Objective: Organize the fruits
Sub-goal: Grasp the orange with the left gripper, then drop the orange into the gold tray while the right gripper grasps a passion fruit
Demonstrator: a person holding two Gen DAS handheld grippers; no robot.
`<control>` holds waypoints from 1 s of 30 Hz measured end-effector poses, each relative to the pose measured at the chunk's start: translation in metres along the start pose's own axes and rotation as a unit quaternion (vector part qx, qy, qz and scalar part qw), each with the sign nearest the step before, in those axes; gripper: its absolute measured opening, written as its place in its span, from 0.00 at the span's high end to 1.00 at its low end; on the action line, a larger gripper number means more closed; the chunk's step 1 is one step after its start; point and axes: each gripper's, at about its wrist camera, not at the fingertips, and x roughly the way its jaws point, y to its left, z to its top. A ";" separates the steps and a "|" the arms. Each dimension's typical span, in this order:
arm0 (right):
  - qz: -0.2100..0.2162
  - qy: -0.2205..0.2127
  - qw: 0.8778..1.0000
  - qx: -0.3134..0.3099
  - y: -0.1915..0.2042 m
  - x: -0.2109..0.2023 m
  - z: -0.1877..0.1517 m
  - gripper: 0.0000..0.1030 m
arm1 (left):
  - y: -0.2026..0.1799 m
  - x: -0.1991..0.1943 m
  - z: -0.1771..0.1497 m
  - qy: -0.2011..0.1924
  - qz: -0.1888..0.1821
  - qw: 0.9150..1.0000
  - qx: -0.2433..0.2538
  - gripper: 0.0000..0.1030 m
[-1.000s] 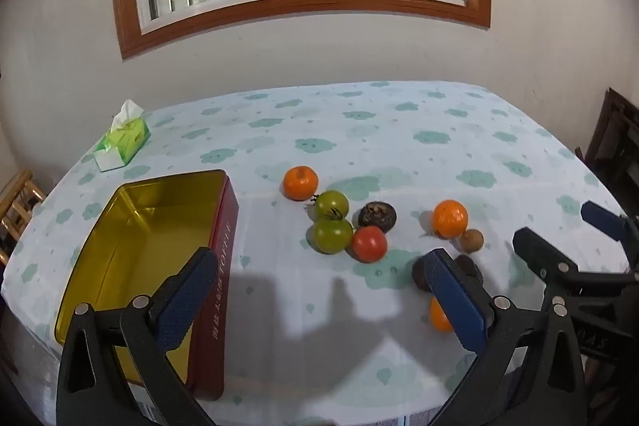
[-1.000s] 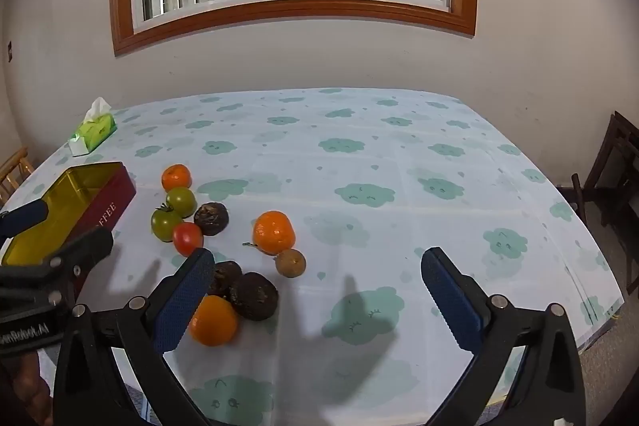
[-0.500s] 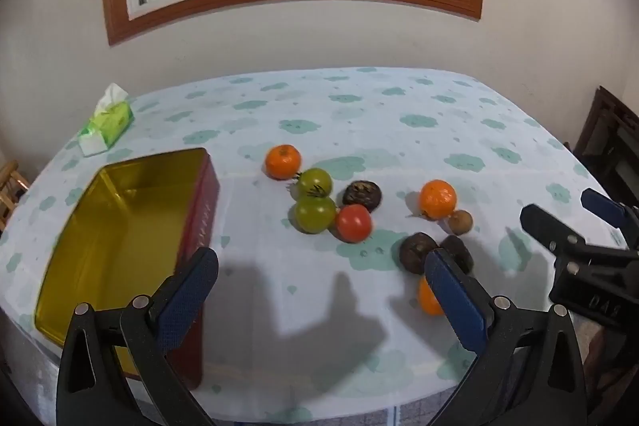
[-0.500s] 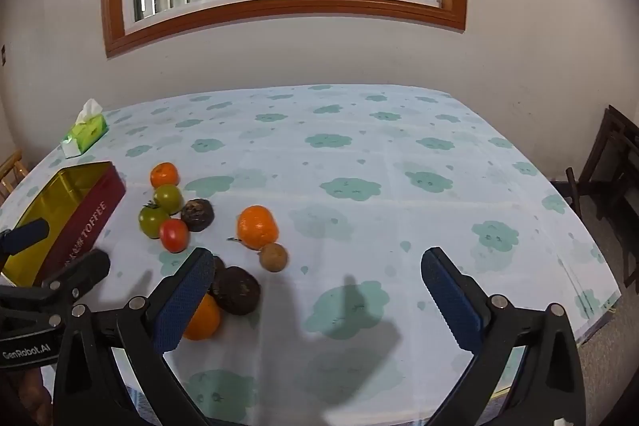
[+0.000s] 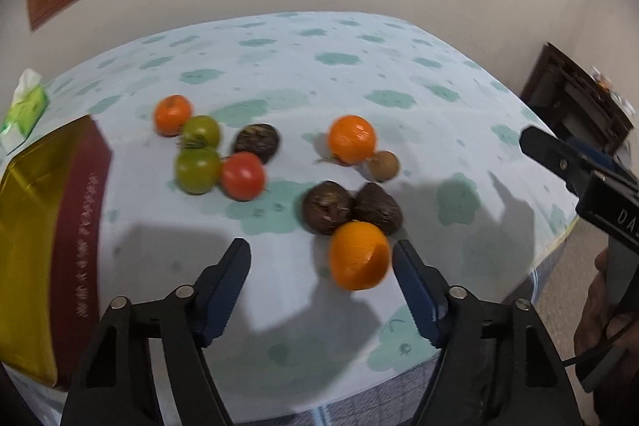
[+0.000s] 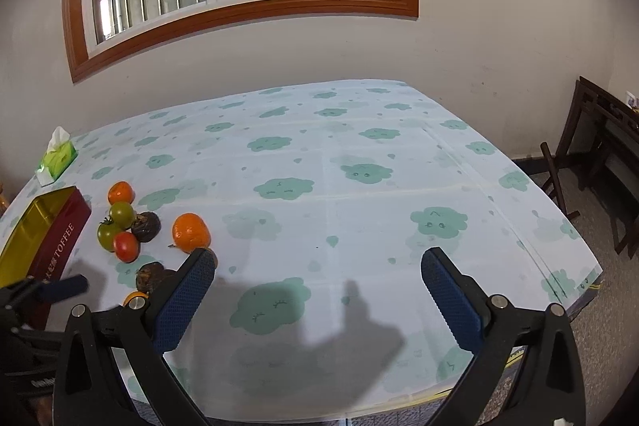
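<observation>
Left claw [image 5: 321,258] spread wide, low over desk [image 5: 359,74] w/ cloud-print blue-green tablecloth; nothing pinched. Nearest round orange [image 5: 359,255] between its blue-padded fingers [image 5: 223,290], closer to the right one, contact not clear (blur). Touching that orange on its far side: two dark brown wrinkled fruits [image 5: 327,207], side by side. Beyond them, a second round orange [image 5: 352,138] w/ small brown kiwi-like fruit [image 5: 383,165] just beside it.

Left of nearest orange, approx. midway to the tin: cluster of red tomato [image 5: 242,175], two green tomatoes [image 5: 197,170], another dark brown fruit [image 5: 256,142] & small orange mandarin [image 5: 172,114], packed close together.

Open rectangular tin, gold inside & dark red outside w/ "TOFFEE" lettering [image 5: 36,210], far left of that orange at desk edge; no fruit seen in visible part. Green tissue pack [image 5: 24,108] beyond the tin, near the wall.

Right claw [image 6: 317,290] also spread, holding nothing, over bare tablecloth right of the fruit group. Seen from left cam as black tool [image 5: 579,170] at far right, gripped by a hand [image 5: 603,318].
</observation>
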 end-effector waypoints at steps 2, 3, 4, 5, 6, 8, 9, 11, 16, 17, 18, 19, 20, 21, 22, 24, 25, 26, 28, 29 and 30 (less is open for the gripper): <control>0.001 0.001 1.000 0.002 -0.002 0.001 -0.001 0.00 | -0.004 0.007 0.000 0.012 0.001 1.000 0.008 0.33; 0.002 0.000 1.000 0.002 -0.003 0.001 -0.001 0.00 | -0.007 0.012 -0.001 0.019 -0.002 1.000 0.011 0.37; 0.003 0.000 1.000 0.002 -0.003 0.002 -0.001 0.00 | -0.006 0.016 -0.001 0.023 -0.004 1.000 0.013 0.40; 0.004 0.000 1.000 0.002 -0.003 0.002 -0.002 0.00 | -0.009 0.021 -0.002 0.032 -0.008 0.999 0.019 0.49; 0.005 0.001 1.000 0.001 -0.003 0.002 -0.002 0.00 | -0.010 0.026 -0.002 0.042 -0.016 0.999 0.026 0.59; 0.009 0.005 1.000 -0.003 -0.001 0.004 -0.004 0.00 | -0.017 0.025 -0.004 0.030 -0.007 0.998 0.051 0.65; 0.011 0.007 1.000 -0.004 0.000 0.005 -0.005 0.00 | -0.019 0.025 -0.005 0.027 -0.001 0.998 0.062 0.65; 0.019 0.011 1.000 -0.007 0.000 0.006 -0.006 0.00 | -0.020 0.022 -0.006 0.026 0.007 0.997 0.071 0.65; 0.087 0.021 0.996 -0.014 0.005 0.006 -0.009 0.00 | 0.002 -0.009 0.001 0.005 -0.001 0.999 0.038 0.65; 0.110 0.027 0.993 -0.016 0.008 0.006 -0.009 0.00 | 0.006 -0.015 0.002 0.001 0.001 0.999 0.033 0.65; 0.133 0.035 0.990 -0.019 0.012 0.008 -0.011 0.00 | 0.013 -0.026 0.004 -0.008 0.006 1.000 0.025 0.65; 0.152 0.043 0.987 -0.022 0.016 0.010 -0.012 0.01 | 0.016 -0.033 0.005 -0.013 0.011 1.000 0.022 0.65; 0.179 0.052 0.982 -0.023 0.022 0.013 -0.013 0.04 | 0.020 -0.040 0.008 -0.017 0.016 1.000 0.021 0.65; 0.197 0.059 0.978 -0.029 0.028 0.016 -0.014 0.08 | 0.025 -0.050 0.009 -0.025 0.024 0.999 0.019 0.65; 0.209 0.065 0.975 -0.036 0.034 0.018 -0.016 0.10 | 0.028 -0.055 0.010 -0.028 0.030 0.999 0.018 0.65; 0.222 0.073 0.970 -0.061 0.047 0.022 -0.018 0.20 | 0.038 -0.071 0.013 -0.037 0.045 0.998 0.016 0.65; 0.227 0.079 0.968 -0.078 0.054 0.024 -0.020 0.23 | 0.044 -0.077 0.014 -0.039 0.051 0.998 0.012 0.65; 0.231 0.085 0.965 -0.092 0.060 0.027 -0.021 0.27 | 0.051 -0.083 0.016 -0.039 0.056 0.998 0.008 0.65; 0.234 0.096 0.961 -0.109 0.069 0.033 -0.023 0.32 | 0.068 -0.092 0.019 -0.036 0.072 0.997 -0.002 0.65; 0.233 0.099 0.961 -0.115 0.071 0.034 -0.023 0.32 | 0.080 -0.095 0.021 -0.032 0.082 0.996 -0.009 0.65; 0.232 0.101 0.960 -0.122 0.074 0.035 -0.024 0.32 | 0.092 -0.097 0.023 -0.029 0.092 0.995 -0.014 0.65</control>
